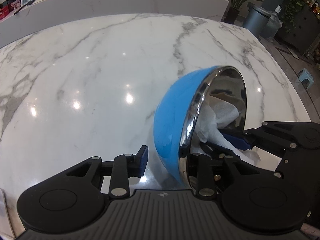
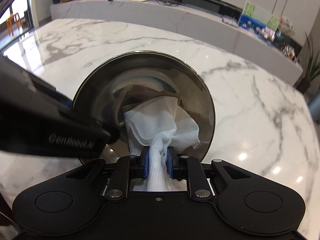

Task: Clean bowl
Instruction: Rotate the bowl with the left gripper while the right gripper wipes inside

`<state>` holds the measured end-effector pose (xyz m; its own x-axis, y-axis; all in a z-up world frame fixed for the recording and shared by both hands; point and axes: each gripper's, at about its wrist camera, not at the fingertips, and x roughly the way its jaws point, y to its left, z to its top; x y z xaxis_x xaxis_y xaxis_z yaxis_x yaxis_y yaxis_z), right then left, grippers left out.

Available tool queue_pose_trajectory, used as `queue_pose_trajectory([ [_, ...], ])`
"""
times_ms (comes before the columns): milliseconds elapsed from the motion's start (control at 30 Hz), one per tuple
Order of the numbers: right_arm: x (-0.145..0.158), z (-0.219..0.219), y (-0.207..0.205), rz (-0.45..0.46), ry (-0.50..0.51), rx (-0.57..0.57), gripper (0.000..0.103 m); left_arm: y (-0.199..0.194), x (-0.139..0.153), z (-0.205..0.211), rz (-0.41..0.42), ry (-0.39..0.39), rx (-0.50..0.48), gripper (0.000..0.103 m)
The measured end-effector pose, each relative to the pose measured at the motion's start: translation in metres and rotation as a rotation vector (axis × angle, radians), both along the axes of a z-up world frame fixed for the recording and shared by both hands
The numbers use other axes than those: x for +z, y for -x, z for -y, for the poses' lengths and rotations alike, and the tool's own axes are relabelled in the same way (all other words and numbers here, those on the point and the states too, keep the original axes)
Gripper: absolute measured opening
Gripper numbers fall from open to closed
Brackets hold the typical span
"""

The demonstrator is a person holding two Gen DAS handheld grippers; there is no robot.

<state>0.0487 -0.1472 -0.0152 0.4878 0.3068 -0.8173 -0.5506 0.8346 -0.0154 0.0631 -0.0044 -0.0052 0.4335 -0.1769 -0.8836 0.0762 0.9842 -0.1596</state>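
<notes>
One bowl (image 1: 172, 118), one paper towel (image 2: 160, 120) and two grippers are at work on the white marble surface (image 1: 90, 70).

The bowl is blue outside and shiny metal inside. It sits near the front of the surface, tipped up on its edge, so its mouth faces sideways toward the right gripper (image 2: 157, 160) and its blue back faces the other way. Its round rim stands almost upright, the low part down by the surface.

The left gripper (image 1: 170, 158) straddles the low part of the rim: one blue pad is outside the blue wall with a clear gap to it, and the other finger is inside the bowl, mostly hidden by the rim. Its jaws are spread and not pressing on the bowl.

The right gripper's jaws are pinching the twisted neck of the white paper towel. The loose, crumpled end of the towel fans out into the metal inside of the bowl, lying against the lower part.
</notes>
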Motion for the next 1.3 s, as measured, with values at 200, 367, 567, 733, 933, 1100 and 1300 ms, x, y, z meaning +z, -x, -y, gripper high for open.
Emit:
queue_pose_trajectory([
  [200, 0.002, 0.010, -0.006, -0.066, -0.085, -0.026, 0.016, 0.000, 0.000, 0.000, 0.000, 0.012, -0.014, 0.022],
  [367, 0.001, 0.009, -0.006, -0.062, -0.079, -0.017, 0.016, 0.000, 0.001, 0.002, 0.003, 0.002, -0.033, 0.020],
  [567, 0.000, -0.001, -0.001, 0.023, 0.031, 0.032, 0.015, 0.000, 0.002, 0.003, 0.002, -0.015, -0.051, 0.020],
  [733, 0.002, -0.007, 0.005, 0.134, 0.131, 0.056, 0.014, 0.001, 0.003, 0.005, 0.007, -0.039, -0.062, 0.020],
  [933, 0.002, -0.006, 0.003, 0.141, 0.133, 0.059, 0.014, 0.001, 0.002, 0.004, 0.011, -0.033, -0.054, 0.022],
  [1100, 0.002, 0.001, 0.000, 0.081, 0.070, 0.028, 0.014, 0.001, 0.000, 0.005, 0.006, -0.016, -0.046, 0.027],
  [1300, 0.001, 0.006, -0.002, 0.020, -0.003, -0.006, 0.014, 0.000, -0.002, -0.001, -0.011, 0.038, -0.023, 0.027],
])
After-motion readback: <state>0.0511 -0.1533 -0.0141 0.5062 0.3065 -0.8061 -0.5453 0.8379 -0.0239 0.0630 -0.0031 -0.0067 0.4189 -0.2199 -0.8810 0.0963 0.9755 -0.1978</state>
